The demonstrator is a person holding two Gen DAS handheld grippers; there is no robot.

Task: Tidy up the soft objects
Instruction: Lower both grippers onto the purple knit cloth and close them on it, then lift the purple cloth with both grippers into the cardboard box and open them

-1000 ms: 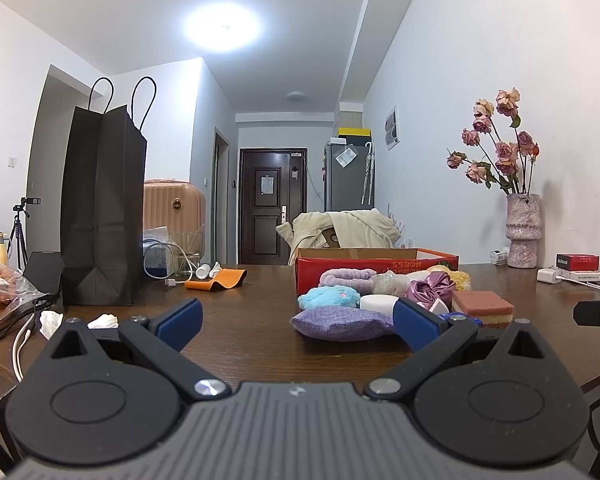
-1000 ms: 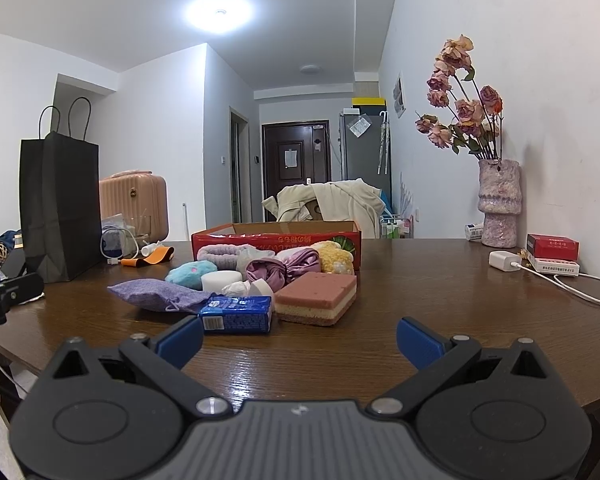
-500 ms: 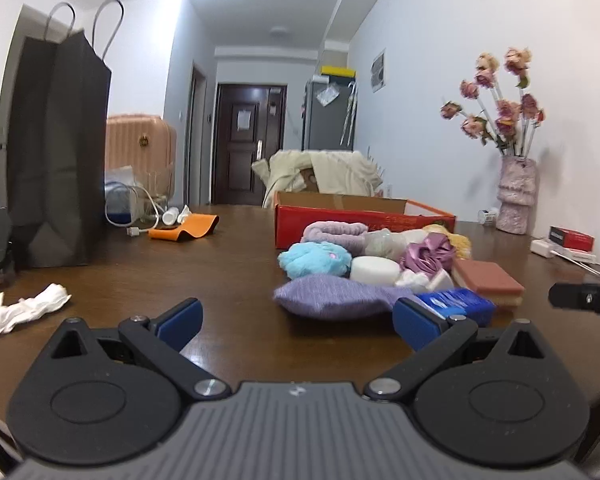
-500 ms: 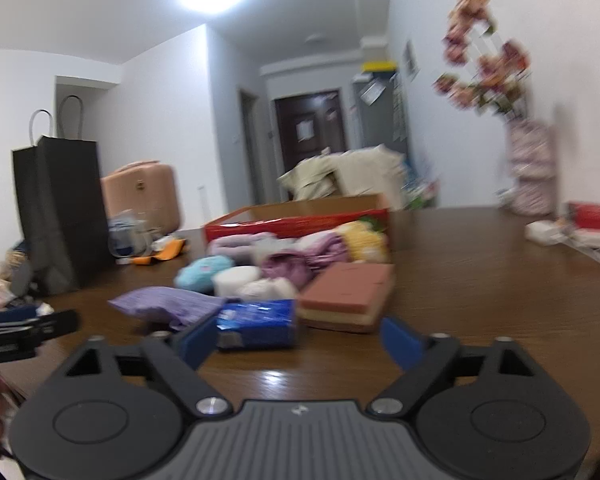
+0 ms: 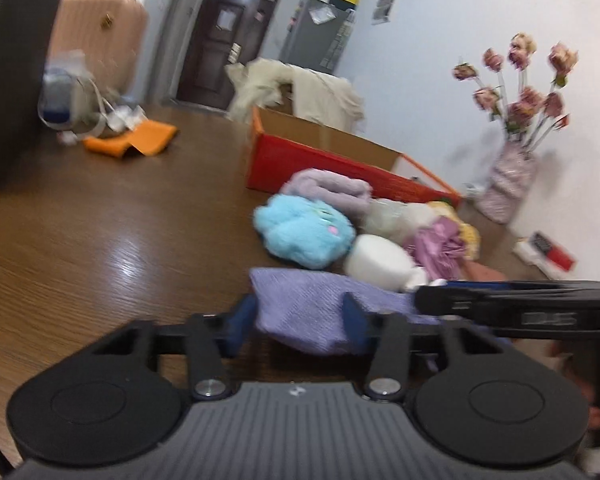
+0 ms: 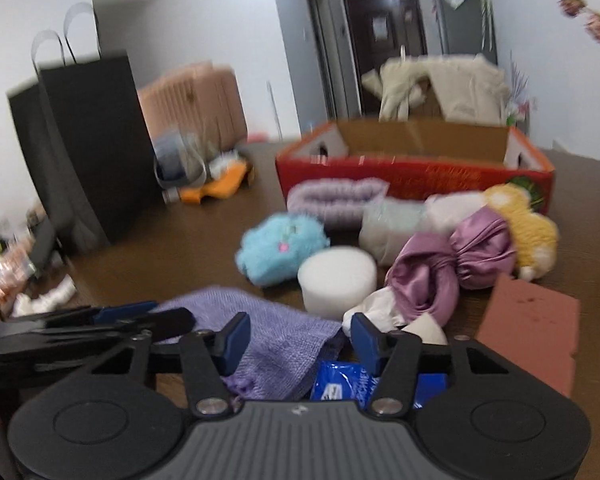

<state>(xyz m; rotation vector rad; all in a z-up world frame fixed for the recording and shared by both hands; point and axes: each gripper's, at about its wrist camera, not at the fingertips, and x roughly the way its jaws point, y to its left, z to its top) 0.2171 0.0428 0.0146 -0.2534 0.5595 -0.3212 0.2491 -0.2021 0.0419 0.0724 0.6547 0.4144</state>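
A purple knitted pouch point(image 5: 312, 304) lies at the near end of a pile of soft things on the brown table. My left gripper point(image 5: 298, 322) has its two blue fingers on either side of the pouch's left end, half closed around it. My right gripper point(image 6: 298, 340) straddles the pouch's right end point(image 6: 284, 344), also half closed, above a blue tissue pack point(image 6: 340, 384). Behind lie a blue plush point(image 5: 304, 232), a white foam puck point(image 6: 336, 280), a mauve satin bundle point(image 6: 444, 272), a lilac towel roll point(image 6: 336, 200) and a yellow plush point(image 6: 528, 232).
An open red cardboard box point(image 6: 416, 168) stands behind the pile. A pink sponge block point(image 6: 532, 332) lies at the right. A black paper bag point(image 6: 84, 140) stands at the left, an orange cloth point(image 5: 136, 140) beyond it. A vase of dried roses point(image 5: 512, 184) stands by the wall.
Both grippers have moved forward and down to the purple pouch, one at each end. Their fingers have narrowed from wide open to half closed around it.
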